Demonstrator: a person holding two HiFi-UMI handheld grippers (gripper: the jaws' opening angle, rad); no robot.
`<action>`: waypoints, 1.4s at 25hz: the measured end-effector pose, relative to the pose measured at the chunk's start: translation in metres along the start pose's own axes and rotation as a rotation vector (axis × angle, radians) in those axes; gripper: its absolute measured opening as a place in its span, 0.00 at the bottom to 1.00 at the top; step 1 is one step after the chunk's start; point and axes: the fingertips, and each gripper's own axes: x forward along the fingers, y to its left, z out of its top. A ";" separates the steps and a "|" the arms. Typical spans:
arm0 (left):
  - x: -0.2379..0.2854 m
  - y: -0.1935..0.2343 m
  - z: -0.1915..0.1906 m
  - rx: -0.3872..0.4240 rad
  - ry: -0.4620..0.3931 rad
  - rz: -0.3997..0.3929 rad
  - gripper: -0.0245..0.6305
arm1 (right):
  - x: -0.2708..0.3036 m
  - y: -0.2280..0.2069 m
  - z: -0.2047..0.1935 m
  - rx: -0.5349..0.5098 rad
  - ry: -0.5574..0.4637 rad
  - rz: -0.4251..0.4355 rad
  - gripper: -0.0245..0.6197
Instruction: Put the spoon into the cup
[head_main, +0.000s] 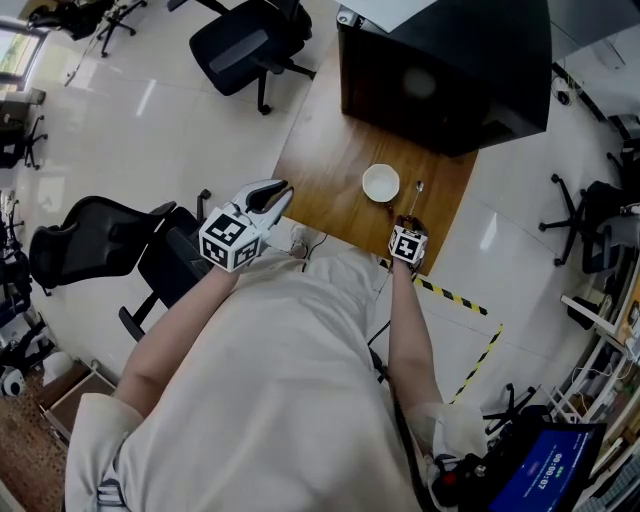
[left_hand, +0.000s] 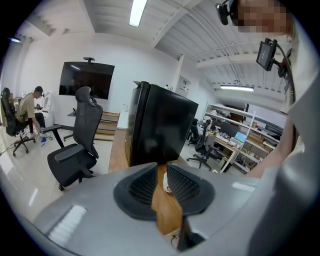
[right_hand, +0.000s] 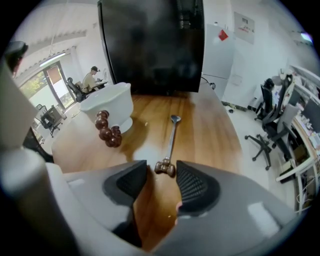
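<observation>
Metal spoon (right_hand: 170, 142) beside cup (right_hand: 107, 107), near table (right_hand: 215, 135) edge

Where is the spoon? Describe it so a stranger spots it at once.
Find the wooden table in front of the big black cabinet. Near its right edge, right of the white cup, lies the spoon: the only long, thin metal thing, flat on the wood, with a brown knobbed handle end.

One white cup (head_main: 381, 183), one spoon (head_main: 417, 192), one wooden table (head_main: 320, 170), one black cabinet (head_main: 450, 60) and two grippers: left gripper (head_main: 278, 192), right gripper (head_main: 409, 220).
</observation>
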 end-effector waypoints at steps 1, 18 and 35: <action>-0.001 0.001 -0.001 0.000 0.000 0.003 0.10 | 0.000 0.001 0.000 0.000 -0.003 0.003 0.32; -0.002 0.001 0.002 -0.002 -0.021 0.018 0.10 | -0.009 -0.008 0.011 0.042 -0.029 0.061 0.23; 0.006 0.001 0.005 -0.013 -0.050 -0.030 0.10 | -0.090 0.018 0.073 -0.055 -0.186 0.138 0.23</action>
